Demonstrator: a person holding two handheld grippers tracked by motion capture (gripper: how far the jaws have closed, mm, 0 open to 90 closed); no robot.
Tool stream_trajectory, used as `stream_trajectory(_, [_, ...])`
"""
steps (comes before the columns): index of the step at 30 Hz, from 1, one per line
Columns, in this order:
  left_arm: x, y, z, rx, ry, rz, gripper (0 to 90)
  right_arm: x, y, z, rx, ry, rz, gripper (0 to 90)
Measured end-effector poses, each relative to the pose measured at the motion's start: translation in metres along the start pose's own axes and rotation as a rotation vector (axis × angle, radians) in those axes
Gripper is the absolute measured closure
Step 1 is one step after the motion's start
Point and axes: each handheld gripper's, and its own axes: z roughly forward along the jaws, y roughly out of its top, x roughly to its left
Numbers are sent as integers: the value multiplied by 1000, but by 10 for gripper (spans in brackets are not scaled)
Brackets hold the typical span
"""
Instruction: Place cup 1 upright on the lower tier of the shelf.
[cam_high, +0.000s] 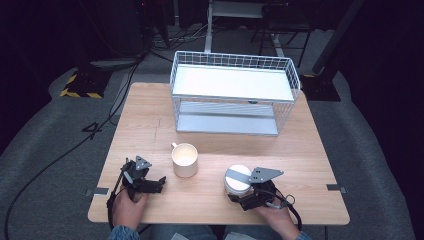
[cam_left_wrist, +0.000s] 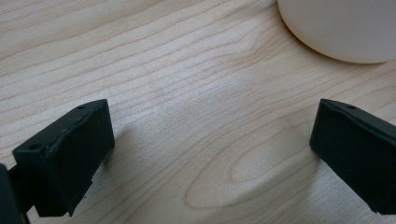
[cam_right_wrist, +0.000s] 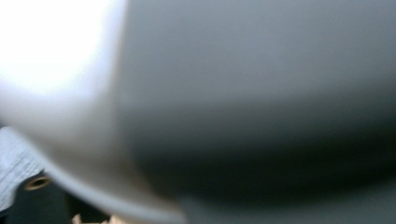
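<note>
A cream mug (cam_high: 184, 160) stands upright at the table's front middle, its handle at the far left. To its left my left gripper (cam_high: 161, 184) lies low on the wood, open, jaws pointing toward the mug. In the left gripper view the gripper (cam_left_wrist: 212, 126) has only bare wood between its jaws, and the mug's base (cam_left_wrist: 341, 28) sits ahead at the upper right. A white cup with a grey band (cam_high: 237, 179) stands at the front right. My right gripper (cam_high: 240, 194) is shut on its near side. The cup (cam_right_wrist: 233, 93) looms blurred and very close in the right gripper view.
A white wire basket shelf (cam_high: 232, 59) with two white levels stands at the back of the wooden table (cam_high: 145, 125). Bare wood lies between it and the cups. The person's hands reach in over the front edge. Cables and stands lie on the floor around the table.
</note>
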Motion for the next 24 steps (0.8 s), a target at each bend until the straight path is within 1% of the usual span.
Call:
stream_trajectory(1, [0,0,0,0,0,0,3,1,0,0,-7,0,-10,173])
stream_trajectory(3, [0,0,0,0,0,0,3,3,0,-1,-11,-14,-28,180])
stream_trajectory(4, [0,0,0,0,0,0,3,3,0,-1,-11,-14,-28,180])
stream_trajectory(5, [0,0,0,-1,0,-1,3,3,1,-1,-12,-24,-42,186])
stream_trajectory(9, [0,0,0,-1,0,0,3,4,1,-1,-15,-26,-54,191])
stream_trajectory(15, [0,0,0,0,0,0,3,6,2,-2,-8,-41,-62,193])
stream_trajectory(21, [0,0,0,0,0,0,3,7,7,-4,-21,-36,-60,193])
stream_trajectory(24, [0,0,0,0,0,0,3,8,10,-3,-16,-35,-67,193])
